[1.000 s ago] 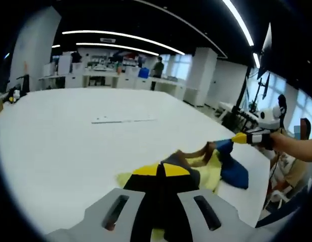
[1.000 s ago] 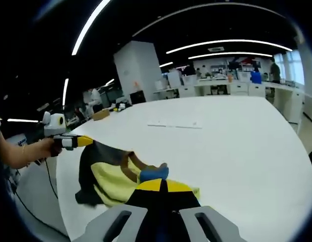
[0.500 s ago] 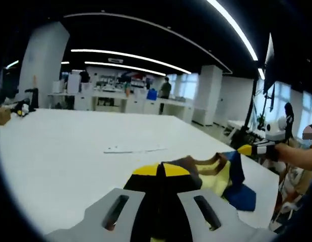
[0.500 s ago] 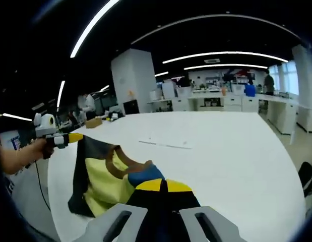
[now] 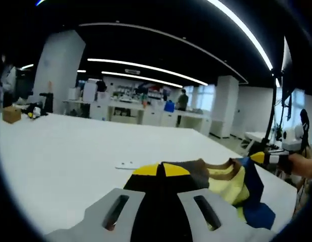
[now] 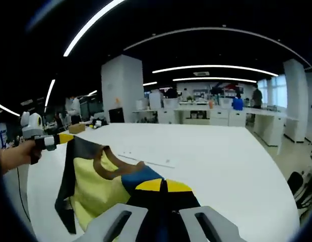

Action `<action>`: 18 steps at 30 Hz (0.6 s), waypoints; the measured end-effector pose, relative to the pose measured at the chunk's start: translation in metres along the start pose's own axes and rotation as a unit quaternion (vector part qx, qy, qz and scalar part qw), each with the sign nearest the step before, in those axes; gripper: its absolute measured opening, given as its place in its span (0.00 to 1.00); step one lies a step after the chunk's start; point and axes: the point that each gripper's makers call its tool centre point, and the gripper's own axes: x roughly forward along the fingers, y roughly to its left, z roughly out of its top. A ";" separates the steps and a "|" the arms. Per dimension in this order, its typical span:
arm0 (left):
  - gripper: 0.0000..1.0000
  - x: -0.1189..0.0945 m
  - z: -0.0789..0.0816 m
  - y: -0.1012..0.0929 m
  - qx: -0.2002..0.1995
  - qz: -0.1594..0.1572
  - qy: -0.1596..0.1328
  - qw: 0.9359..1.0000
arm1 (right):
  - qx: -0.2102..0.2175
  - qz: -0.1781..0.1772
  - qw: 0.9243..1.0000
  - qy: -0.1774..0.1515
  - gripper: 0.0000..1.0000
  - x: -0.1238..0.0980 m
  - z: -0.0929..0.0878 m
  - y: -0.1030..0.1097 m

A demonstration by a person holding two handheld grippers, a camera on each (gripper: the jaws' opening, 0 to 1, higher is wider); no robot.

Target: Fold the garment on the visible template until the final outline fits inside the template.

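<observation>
Both hand-held grippers are seen closed on the garment: in the left gripper view the left gripper (image 5: 163, 170) has its yellow-tipped jaws pinched together on the brown-trimmed edge of the garment (image 5: 231, 184), and in the right gripper view the right gripper (image 6: 159, 185) is clamped likewise on a blue-and-brown part of the same cloth (image 6: 95, 186). Each gripper is also seen from the other's camera, held in a person's hand (image 6: 14, 156) at the far end of the fabric. The garment is held up off the white table (image 5: 60, 151), stretched between the two grippers and hanging below them; its lower part appears clear of the tabletop, though contact cannot be ruled out. Its long axis, as held, runs from one gripper to the other along the neckline edge, with the yellow body and dark sleeve drooping downward and the neck opening uppermost.

The step in hand is judged to be the lift and shake-out before laying flat; no fold is yet made. Next, the cloth would need to be lowered and spread smooth on the table, aligned with the template. Farther across the table a thin pale strip (image 5: 126, 165) is seen, possibly a template marking, but this cannot be confirmed. Beyond, desks, a white pillar and ceiling light strips are visible
</observation>
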 end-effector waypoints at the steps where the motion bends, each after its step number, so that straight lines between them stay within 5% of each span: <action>1: 0.00 0.004 -0.004 0.002 0.000 0.001 0.005 1.000 | 0.001 -0.006 1.000 0.001 0.00 0.006 -0.002 -0.003; 18: 0.00 0.059 -0.058 0.027 0.019 0.015 0.048 0.999 | 0.011 -0.035 0.998 0.052 0.00 0.070 -0.041 -0.030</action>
